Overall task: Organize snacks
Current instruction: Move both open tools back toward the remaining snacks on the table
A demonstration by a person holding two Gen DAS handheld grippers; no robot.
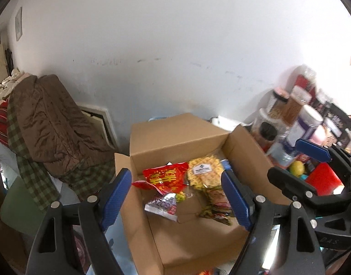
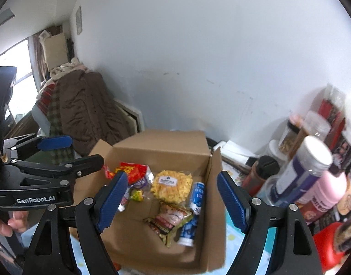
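Right wrist — snacks in cardboard box (image 2: pixel 161 151)

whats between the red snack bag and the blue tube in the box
The yellow waffle snack pack lies between the red snack bag and blue tube, clearest in the right wrist view.

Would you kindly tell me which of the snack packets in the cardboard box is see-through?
The clear bag of yellow crackers with a white label, mid-box; the red packet and others are opaque printed wrappers.

Bright daylight washes out the white wall (image 1: pixel 175 34); fisheye edges curve, right-side jars (image 2: pixel 308 167) blur.
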